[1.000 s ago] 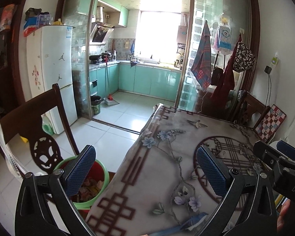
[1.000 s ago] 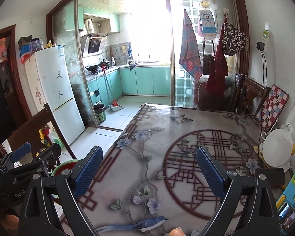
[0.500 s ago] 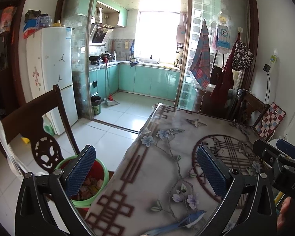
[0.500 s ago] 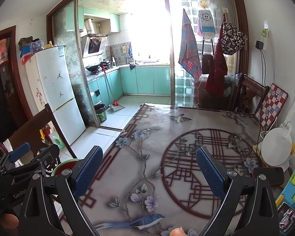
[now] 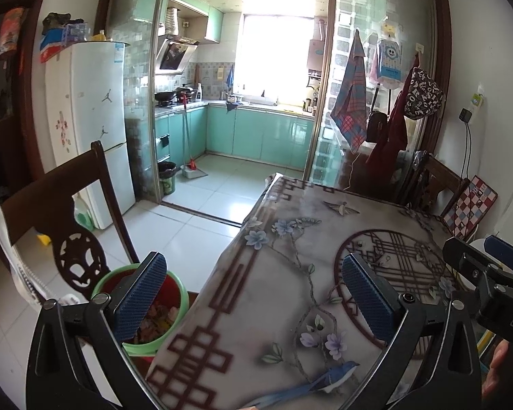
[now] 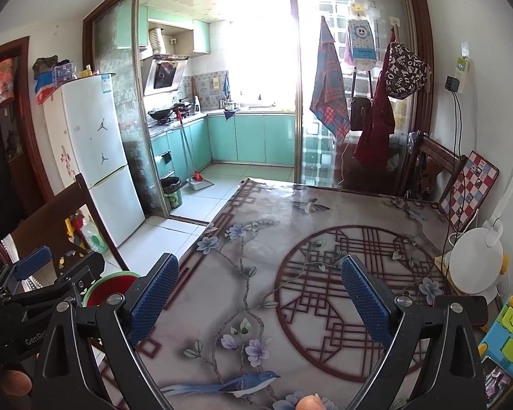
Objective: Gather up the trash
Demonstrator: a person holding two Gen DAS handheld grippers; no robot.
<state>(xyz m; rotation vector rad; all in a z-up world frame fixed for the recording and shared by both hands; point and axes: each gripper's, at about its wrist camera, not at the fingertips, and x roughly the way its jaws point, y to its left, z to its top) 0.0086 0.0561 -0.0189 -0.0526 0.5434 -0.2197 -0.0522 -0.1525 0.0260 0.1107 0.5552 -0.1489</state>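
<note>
Left wrist: bin (image 5: 143, 307) beside table edge (image 5: 201, 294)

Both wrist views face the kitchen doorway across the patterned table (image 5: 290, 273), left view nearer its left edge

over the last second both views have drifted only a little. in the left wrist view the blue bird (image 5: 335, 374) printed on the worktop (image 5: 290, 290) has slid further right of the green bin (image 5: 143, 311) and sits more fully in frame. in the right wrist view the same bird (image 6: 242, 382) has crept up and right, away from the bottom edge, and a fingertip (image 6: 309, 403) shows slightly more below it.
</note>
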